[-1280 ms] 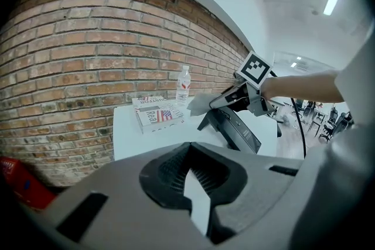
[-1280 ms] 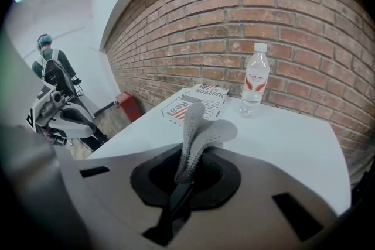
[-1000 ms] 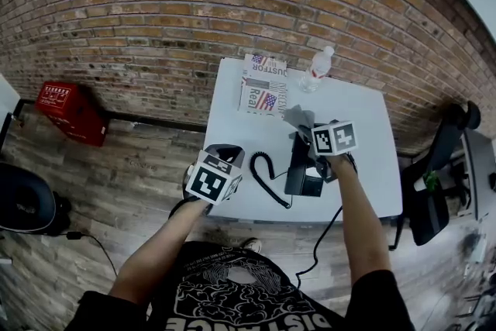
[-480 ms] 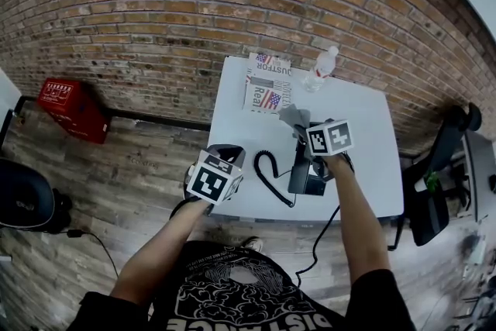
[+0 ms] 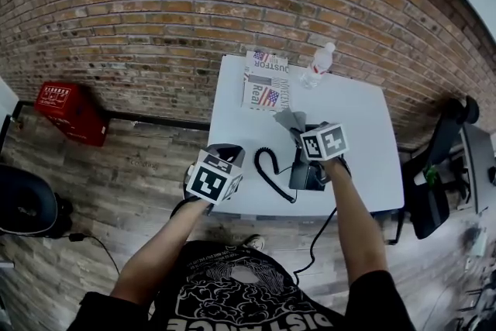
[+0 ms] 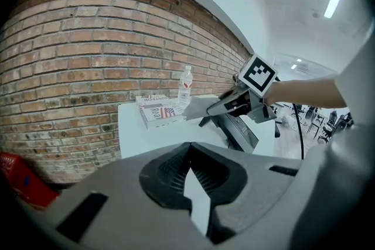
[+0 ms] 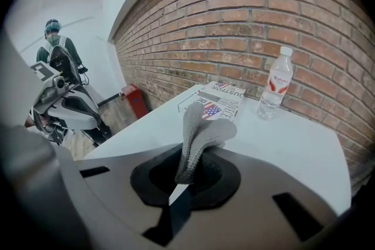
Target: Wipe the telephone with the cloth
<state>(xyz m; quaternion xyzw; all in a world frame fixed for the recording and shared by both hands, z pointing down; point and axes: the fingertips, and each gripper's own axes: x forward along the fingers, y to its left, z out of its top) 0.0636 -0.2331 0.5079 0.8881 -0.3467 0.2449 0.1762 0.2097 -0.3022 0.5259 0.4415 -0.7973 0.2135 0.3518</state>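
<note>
The black telephone (image 5: 308,171) stands on the white table (image 5: 364,120), its coiled cord (image 5: 267,167) curling out to the left. My right gripper (image 5: 301,129) hovers over the phone's far end, shut on a grey cloth (image 5: 291,118) that sticks out past its jaws. In the right gripper view the cloth (image 7: 199,136) rises folded from the right gripper (image 7: 186,177). My left gripper (image 5: 222,159) hangs off the table's left front edge, shut and holding nothing. In the left gripper view, the left gripper (image 6: 189,156) faces the telephone (image 6: 240,133) from a distance.
A printed box (image 5: 266,81) and a water bottle (image 5: 316,67) sit at the table's far edge by the brick wall. A red crate (image 5: 71,112) lies on the floor at left, an office chair (image 5: 438,167) at right. A person (image 7: 55,50) stands far behind.
My right gripper with the cloth has shifted slightly left and nearer over the phone. The left gripper has stayed in place.
</note>
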